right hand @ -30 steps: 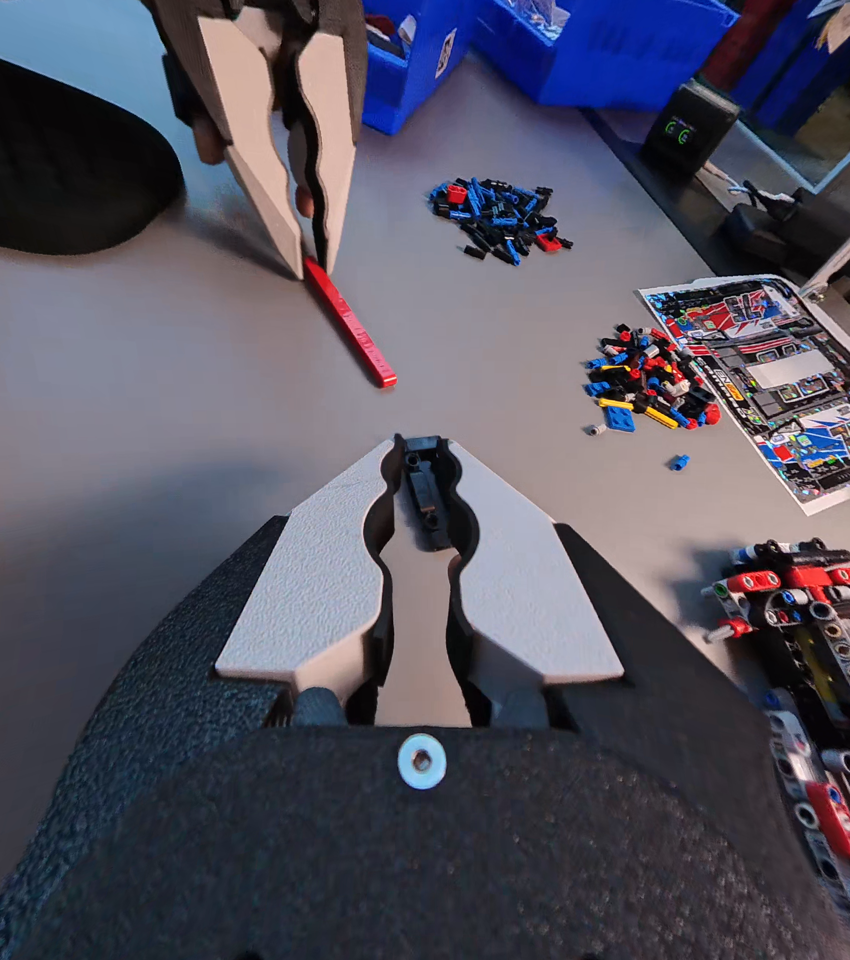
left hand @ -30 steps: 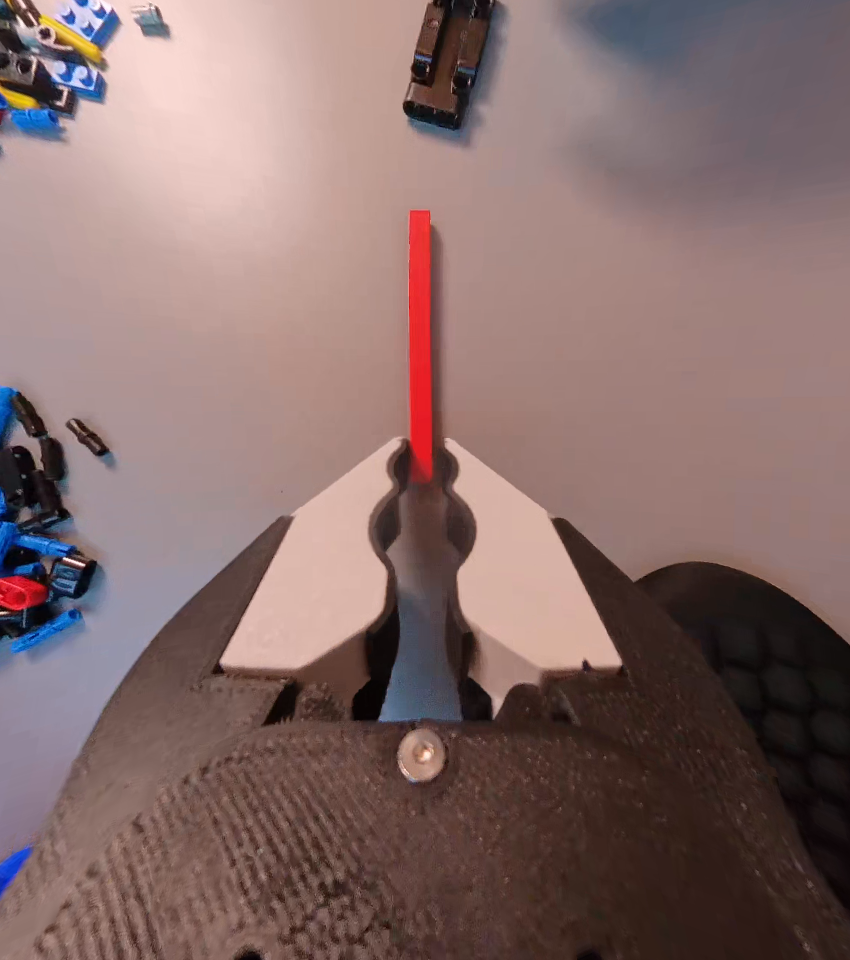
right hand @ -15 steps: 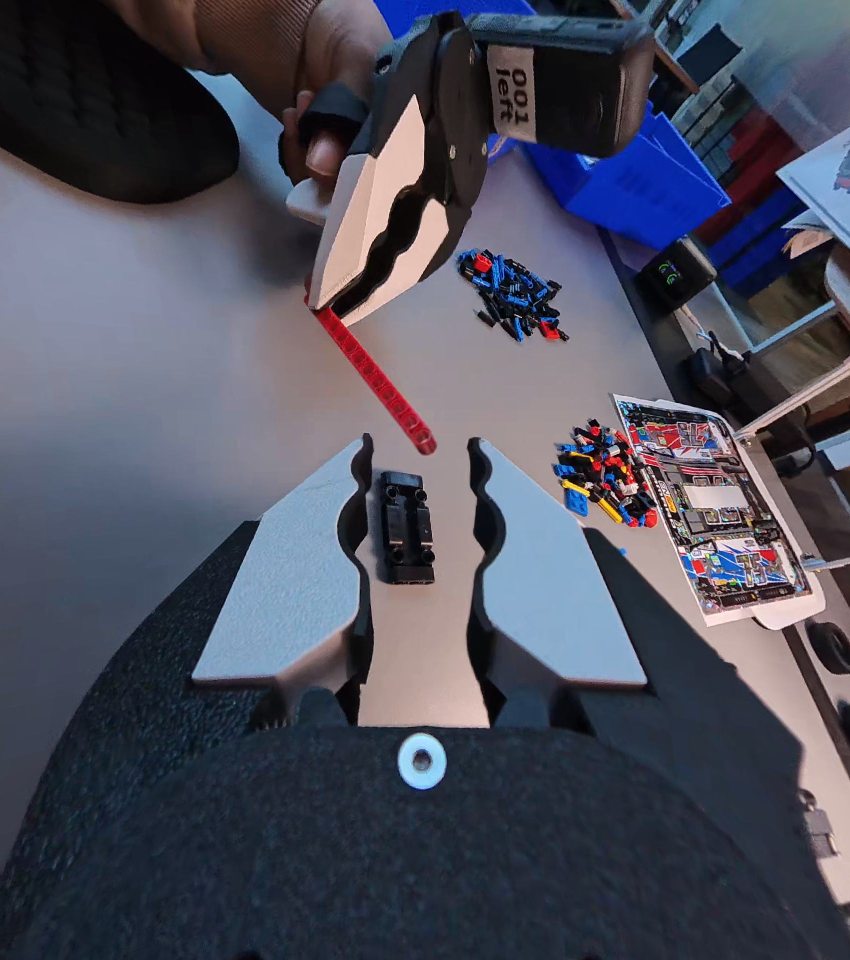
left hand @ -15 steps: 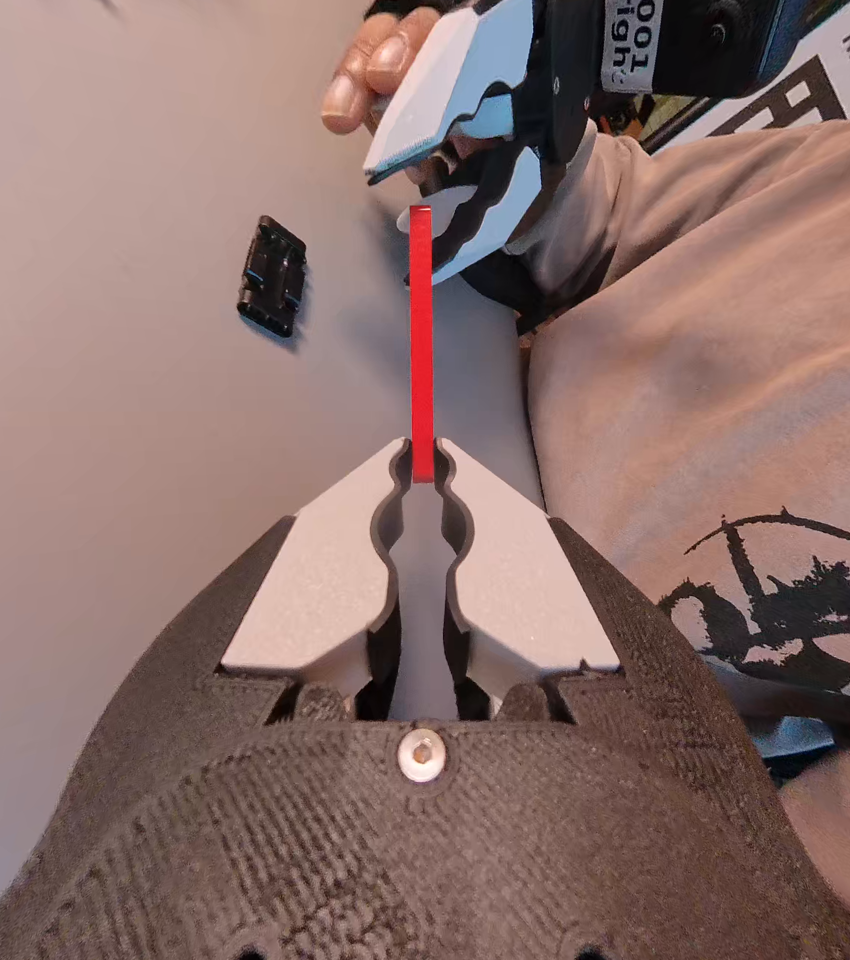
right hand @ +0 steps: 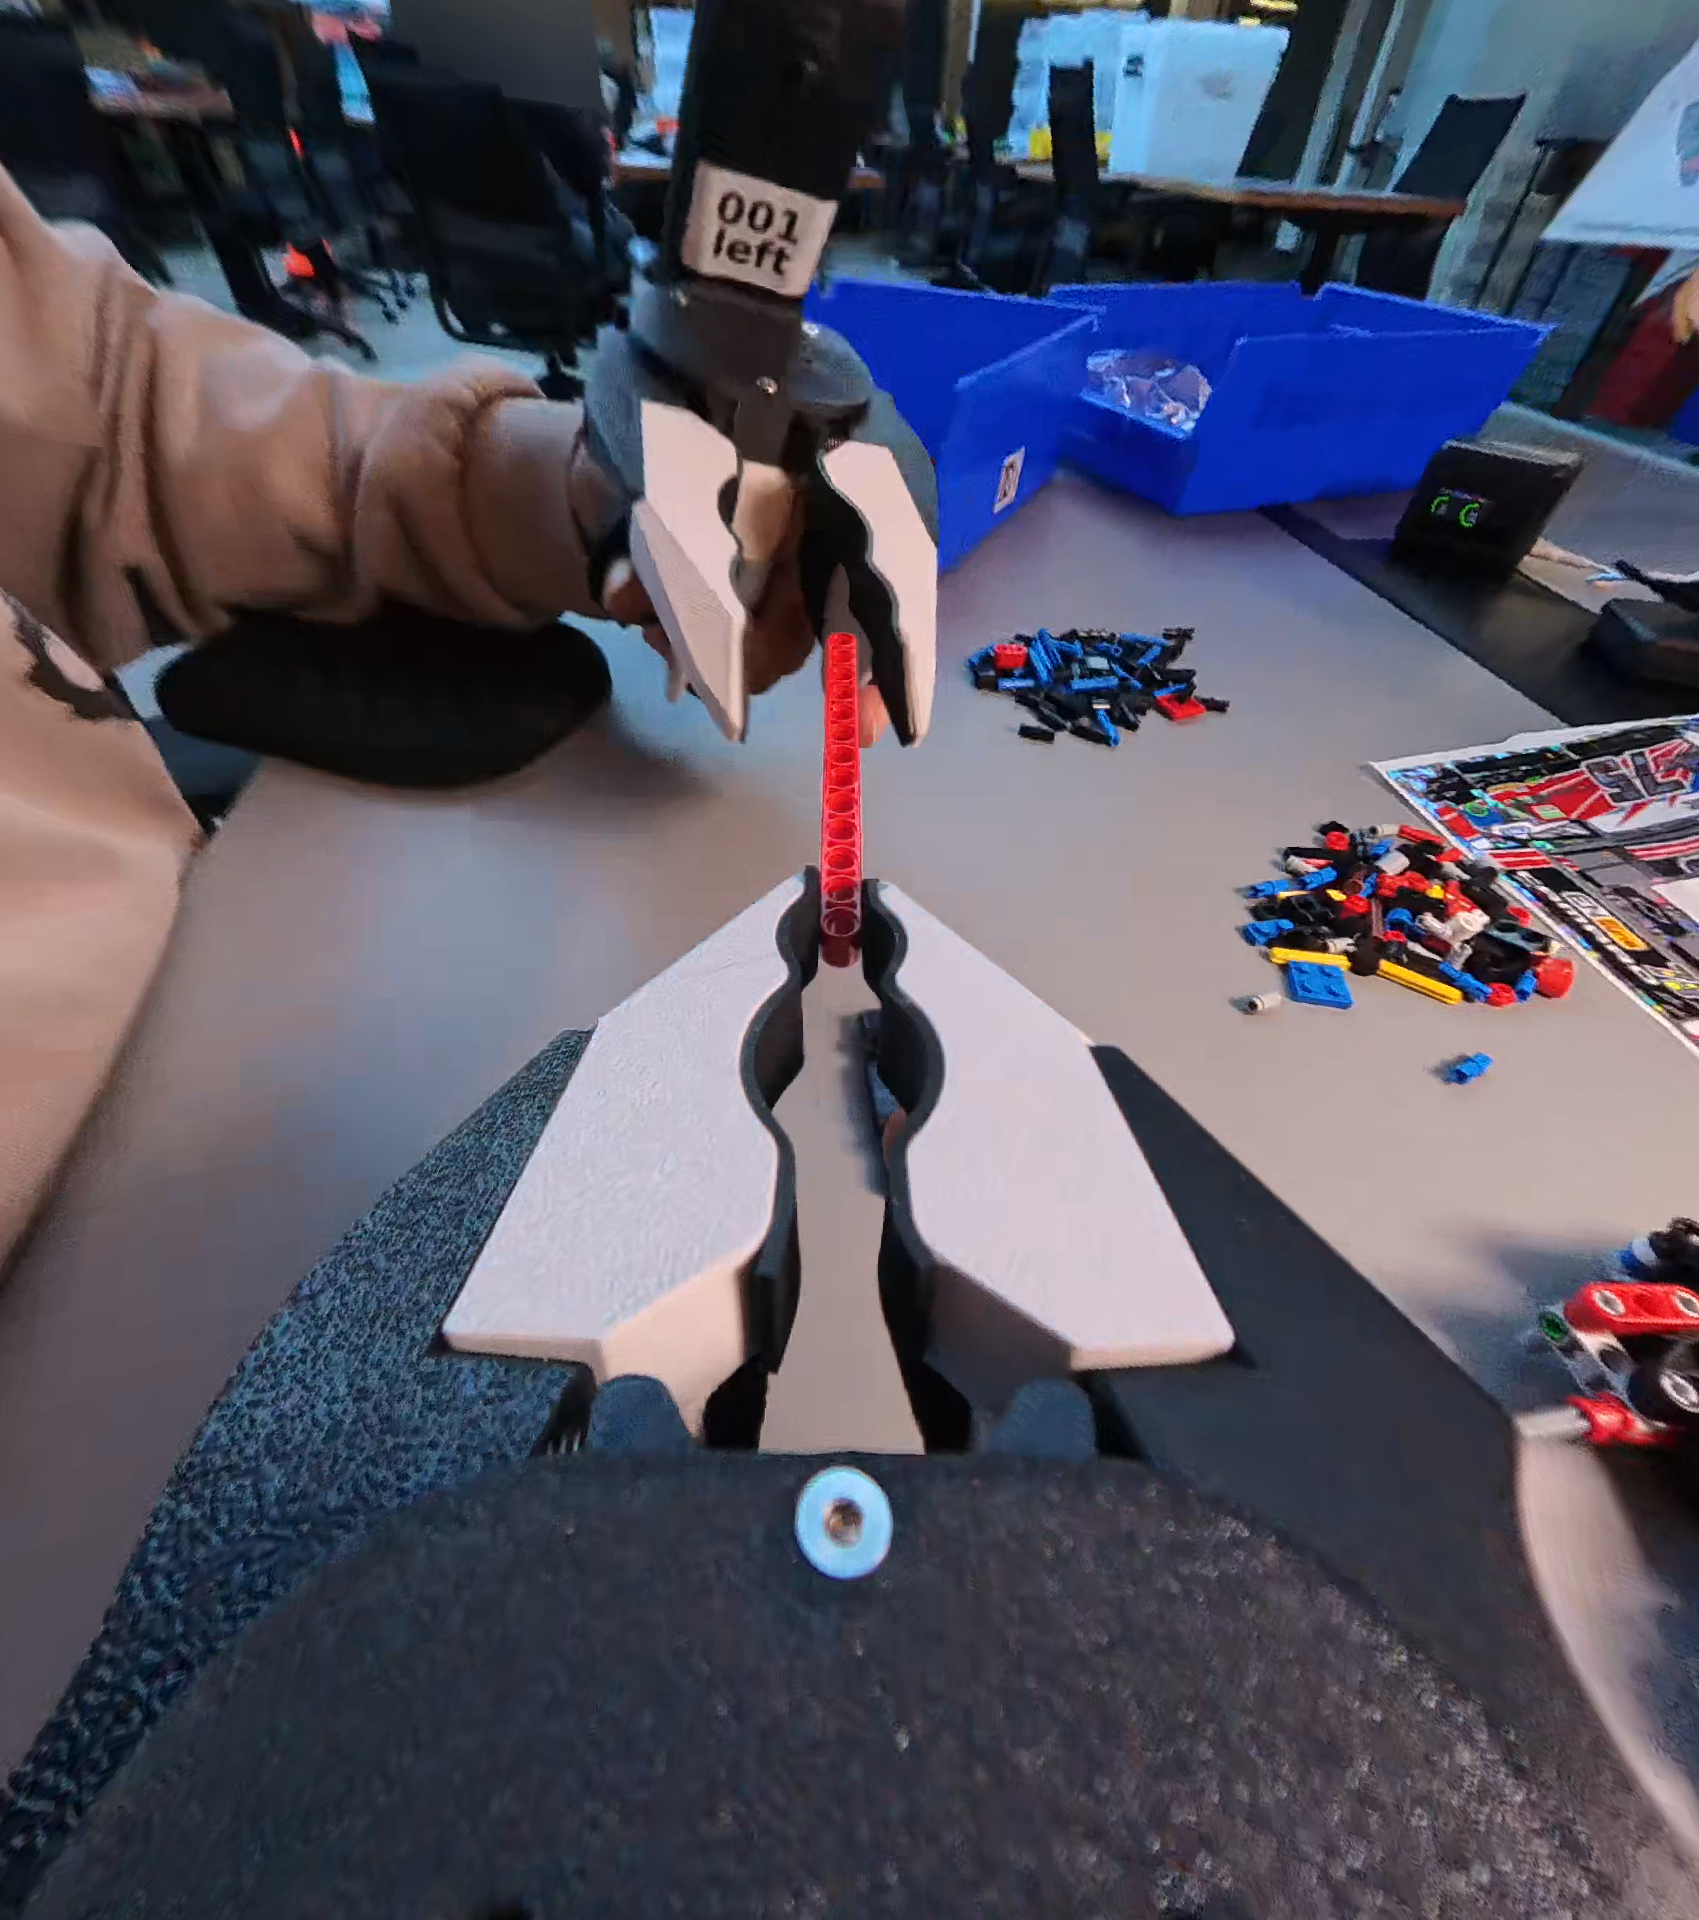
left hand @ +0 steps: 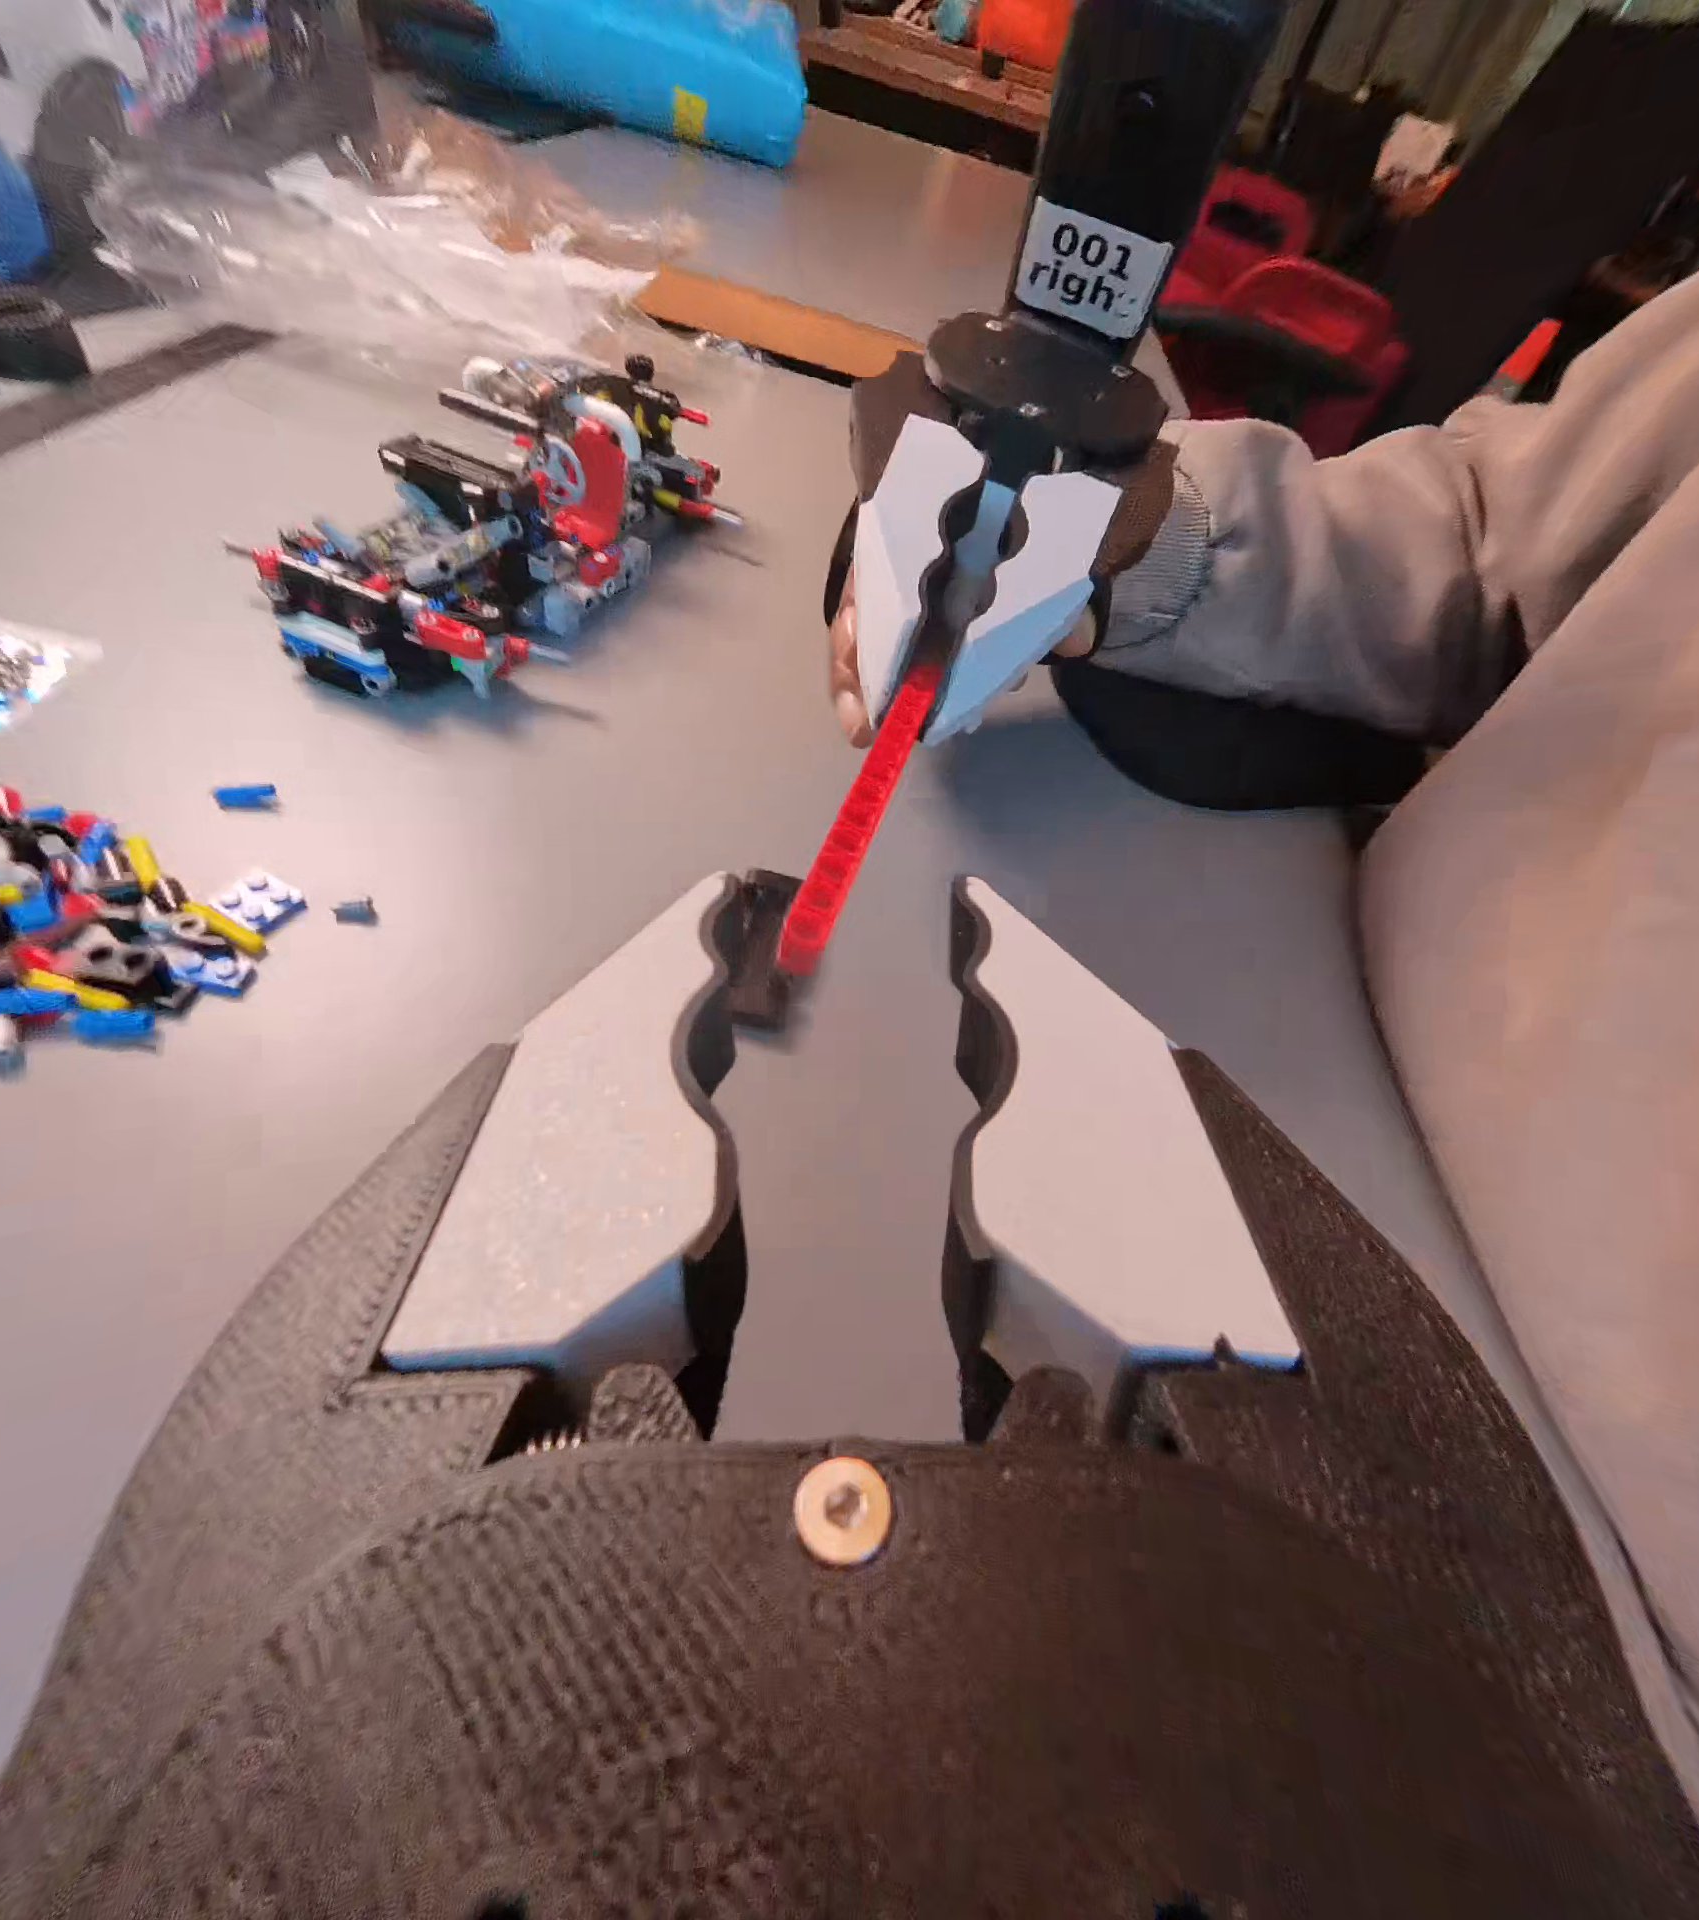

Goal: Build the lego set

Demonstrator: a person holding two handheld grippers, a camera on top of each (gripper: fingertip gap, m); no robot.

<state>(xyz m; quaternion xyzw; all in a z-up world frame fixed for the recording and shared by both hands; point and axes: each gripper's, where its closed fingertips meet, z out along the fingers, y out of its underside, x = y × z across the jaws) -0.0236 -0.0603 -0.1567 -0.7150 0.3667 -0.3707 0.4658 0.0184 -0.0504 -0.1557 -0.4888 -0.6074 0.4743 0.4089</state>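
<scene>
A long red beam with holes (left hand: 855, 821) hangs in the air between my two grippers. My right gripper (right hand: 840, 899) is shut on one end of the beam (right hand: 842, 790). It also shows in the left wrist view (left hand: 912, 712). My left gripper (left hand: 840, 894) is open, with the beam's other end between its spread fingers, close to one finger. It also shows in the right wrist view (right hand: 824, 727). A small black piece (left hand: 757, 961) lies on the grey table (left hand: 409, 1091) below; in the right wrist view it (right hand: 871, 1081) shows between my fingers.
A partly built model (left hand: 481, 551) stands on the table, also at the right wrist view's right edge (right hand: 1676, 1351). Loose-part piles (right hand: 1396, 925) (right hand: 1094, 675), a sticker sheet (right hand: 1655, 852), blue bins (right hand: 1240, 416) and a black pad (right hand: 377, 696) are around. A person's sleeve (left hand: 1603, 727) fills the right. The left gripper's tips are roughly 6 cm from the right gripper's.
The red beam passed from my left gripper to my right. The left opened and the right, open half a second ago, shut on the beam's free end. Both grippers tilted up to face each other.
</scene>
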